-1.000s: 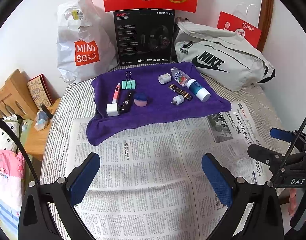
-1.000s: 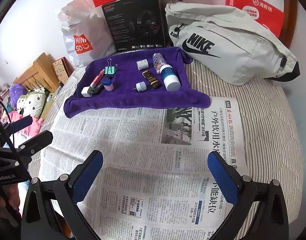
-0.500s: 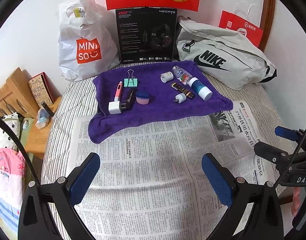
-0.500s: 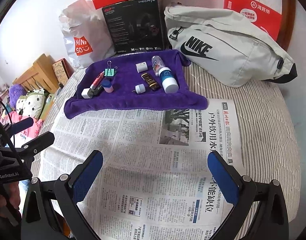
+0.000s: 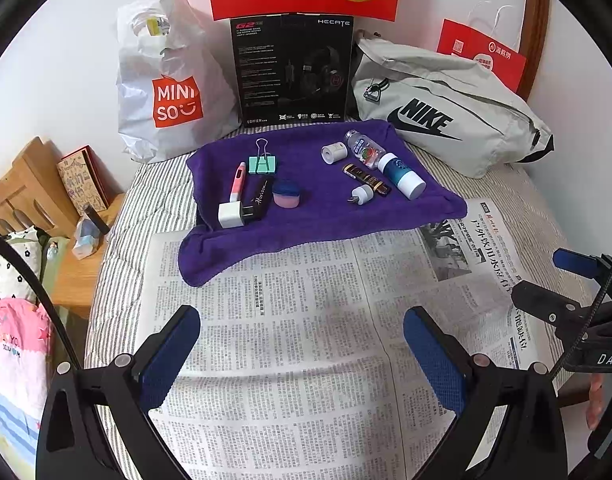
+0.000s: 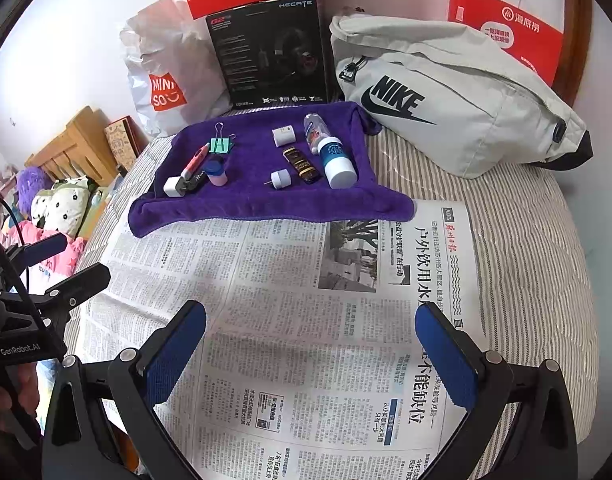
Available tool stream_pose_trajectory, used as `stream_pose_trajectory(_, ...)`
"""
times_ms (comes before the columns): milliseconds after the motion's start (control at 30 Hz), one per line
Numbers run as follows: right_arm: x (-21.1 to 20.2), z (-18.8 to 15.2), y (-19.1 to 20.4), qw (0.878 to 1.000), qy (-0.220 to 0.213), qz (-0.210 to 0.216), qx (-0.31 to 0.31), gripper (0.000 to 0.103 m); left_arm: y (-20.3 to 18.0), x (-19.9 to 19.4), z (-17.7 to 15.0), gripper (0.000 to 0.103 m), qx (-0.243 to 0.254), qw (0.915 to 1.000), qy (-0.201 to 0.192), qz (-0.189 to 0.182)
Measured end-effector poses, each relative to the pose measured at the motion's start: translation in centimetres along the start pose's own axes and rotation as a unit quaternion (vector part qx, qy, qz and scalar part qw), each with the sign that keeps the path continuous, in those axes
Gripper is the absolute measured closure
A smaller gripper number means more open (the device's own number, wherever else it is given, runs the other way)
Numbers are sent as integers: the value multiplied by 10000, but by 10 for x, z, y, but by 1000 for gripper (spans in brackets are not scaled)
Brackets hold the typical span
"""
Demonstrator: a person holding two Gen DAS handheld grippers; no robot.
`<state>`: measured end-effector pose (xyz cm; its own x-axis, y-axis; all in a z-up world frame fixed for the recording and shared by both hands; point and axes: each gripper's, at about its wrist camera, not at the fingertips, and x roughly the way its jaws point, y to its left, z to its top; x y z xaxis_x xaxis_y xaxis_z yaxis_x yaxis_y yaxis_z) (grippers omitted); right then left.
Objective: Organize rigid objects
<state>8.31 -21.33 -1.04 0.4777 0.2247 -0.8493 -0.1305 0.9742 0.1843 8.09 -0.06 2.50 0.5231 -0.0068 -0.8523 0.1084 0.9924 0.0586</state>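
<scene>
Two hand-held grippers hover over a newspaper (image 5: 306, 320) spread on a striped bed, both empty and with their blue pads spread wide: the left gripper (image 5: 302, 356) near the paper's left half, the right gripper (image 6: 309, 356) over its right half. Beyond the paper, at the far side, a purple towel (image 5: 317, 216) carries the small items to be sorted — on its left a green binder clip (image 5: 262, 162), a pink pen (image 5: 238, 176), a white plug (image 5: 230, 214) touching a black stick (image 5: 258, 199), and a pink pot with a blue lid (image 5: 286, 194). On the towel's right lie a small white roll (image 5: 333, 152), a clear bottle (image 5: 361, 149), a white-and-blue bottle (image 5: 401, 175) on its side, a dark battery (image 5: 365, 178) and a small white adapter (image 5: 361, 194). Against the far wall stand a white shopping bag (image 5: 166, 80), a black box (image 5: 292, 68) and a grey waist bag (image 5: 445, 108) — none of them touched.
</scene>
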Motion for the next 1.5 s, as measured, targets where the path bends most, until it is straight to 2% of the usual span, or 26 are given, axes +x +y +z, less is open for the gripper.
stream_pose_trajectory(1500, -5, 0, -3, 10000, -57, -38, -18, 0, 3, -1, 1, 0, 28, 10000, 25, 31)
